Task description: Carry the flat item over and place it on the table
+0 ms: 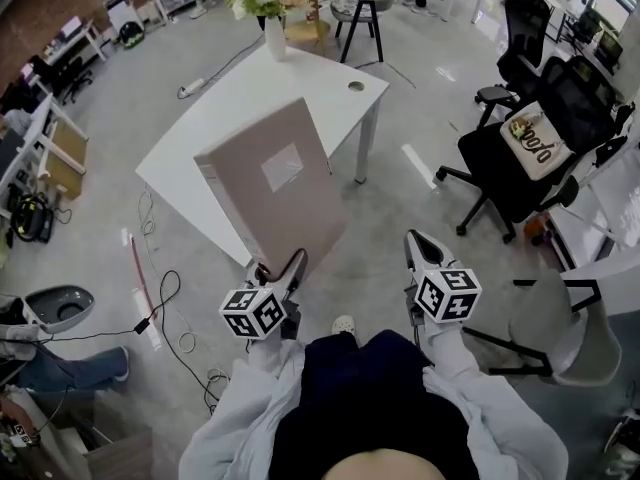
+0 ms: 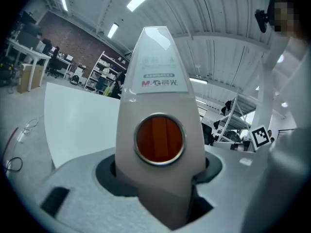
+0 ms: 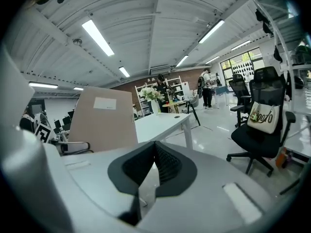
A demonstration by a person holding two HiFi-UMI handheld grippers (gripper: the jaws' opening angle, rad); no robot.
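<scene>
The flat item is a beige file box (image 1: 275, 183) with a white label on its side. I hold it upright in the air in front of the white table (image 1: 250, 88). My left gripper (image 1: 282, 266) is shut on its lower edge. In the left gripper view its pale spine (image 2: 158, 106), with a metal-ringed hole, rises from between the jaws of the left gripper (image 2: 160, 193) and hides most of what lies ahead; the table (image 2: 77, 125) shows behind it. My right gripper (image 1: 418, 243) hangs beside it over the floor, shut and empty. The right gripper view has the box (image 3: 102, 120) at left and the table (image 3: 160, 123).
A white vase of flowers (image 1: 272, 28) stands at the table's far corner. A black office chair (image 1: 530, 148) with a cushion is to the right and a grey chair (image 1: 570, 328) is close at my right. Cables (image 1: 160, 308) lie on the floor at left.
</scene>
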